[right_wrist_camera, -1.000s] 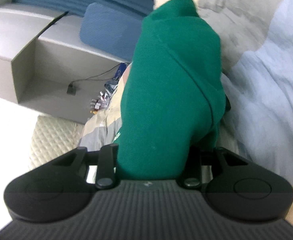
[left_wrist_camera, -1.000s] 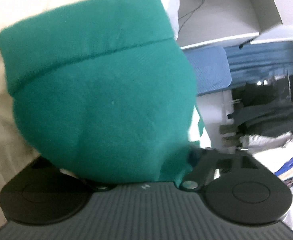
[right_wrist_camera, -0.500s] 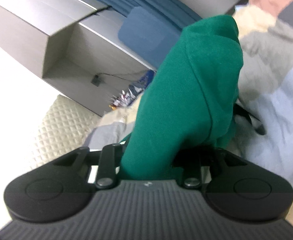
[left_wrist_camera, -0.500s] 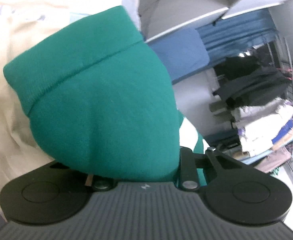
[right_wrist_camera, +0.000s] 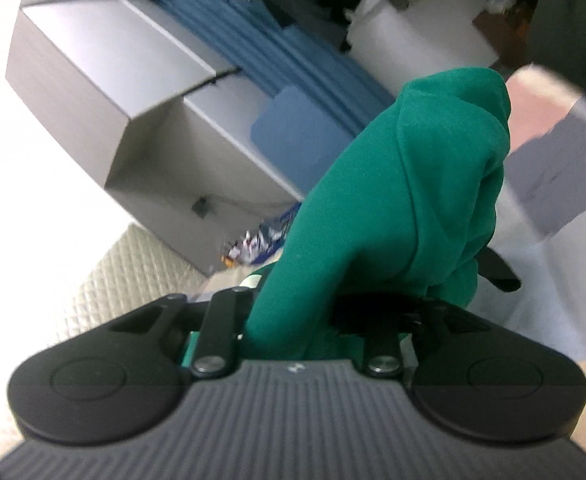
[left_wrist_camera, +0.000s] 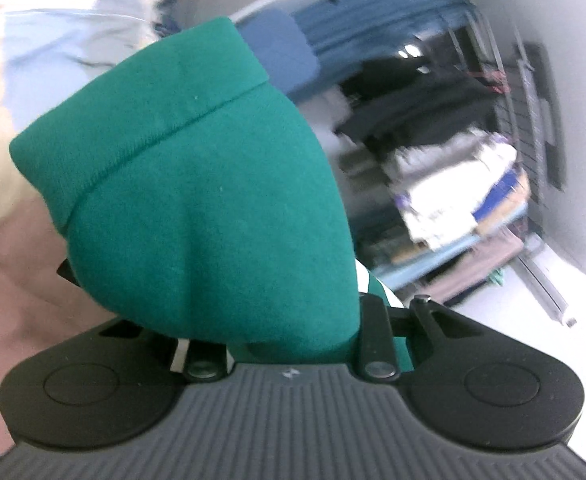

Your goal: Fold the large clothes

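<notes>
Clearly soft, thick knit: green garment (left_wrist_camera: 213, 208) bunches in left gripper (left_wrist_camera: 289, 320), clamped on its ribbed hem at 12 o'clock; right gripper (right_wrist_camera: 373, 304) closing on another fold. Limp, light; grip at seams.

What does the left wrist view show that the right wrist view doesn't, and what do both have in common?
Only the left wrist view shows the ribbed hem band of the green garment and a rack of stacked folded clothes. Only the right wrist view shows the open grey cabinet and a quilted cream mat. Both share green fabric bunched in the jaws, the right ones closing on it, and a blue cushion behind.
</notes>
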### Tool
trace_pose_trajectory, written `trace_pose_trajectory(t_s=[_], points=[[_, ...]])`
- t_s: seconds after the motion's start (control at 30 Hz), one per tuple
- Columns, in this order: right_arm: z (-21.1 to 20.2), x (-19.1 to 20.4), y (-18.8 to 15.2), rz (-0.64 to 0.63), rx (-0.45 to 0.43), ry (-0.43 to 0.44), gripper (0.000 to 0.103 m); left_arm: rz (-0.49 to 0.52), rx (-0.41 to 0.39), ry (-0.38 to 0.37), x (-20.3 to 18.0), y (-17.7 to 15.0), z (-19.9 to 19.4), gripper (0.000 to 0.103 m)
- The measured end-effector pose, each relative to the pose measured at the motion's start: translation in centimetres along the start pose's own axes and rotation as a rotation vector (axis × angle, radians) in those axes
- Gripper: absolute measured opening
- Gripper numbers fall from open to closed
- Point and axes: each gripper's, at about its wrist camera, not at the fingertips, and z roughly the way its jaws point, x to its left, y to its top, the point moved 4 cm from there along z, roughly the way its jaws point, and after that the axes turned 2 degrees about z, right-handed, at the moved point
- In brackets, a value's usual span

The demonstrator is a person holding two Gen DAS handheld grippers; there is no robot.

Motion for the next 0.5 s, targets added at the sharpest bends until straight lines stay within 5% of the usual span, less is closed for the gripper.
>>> trace_pose_trajectory(t_s=[0.37, 0.5], points=[[-17.4, -3.2, 7.4, -0.05, -0.219, -0.113, 0.03, 0.104, 0.163, -0.185, -15.9, -11.3, 7.6, 0.032], [-21.5, -5.7, 7.9, -0.049, -0.268, -0.179, 0.03, 0.116, 0.238, -0.214, -17.6, -16.0, 11.5, 0.032]])
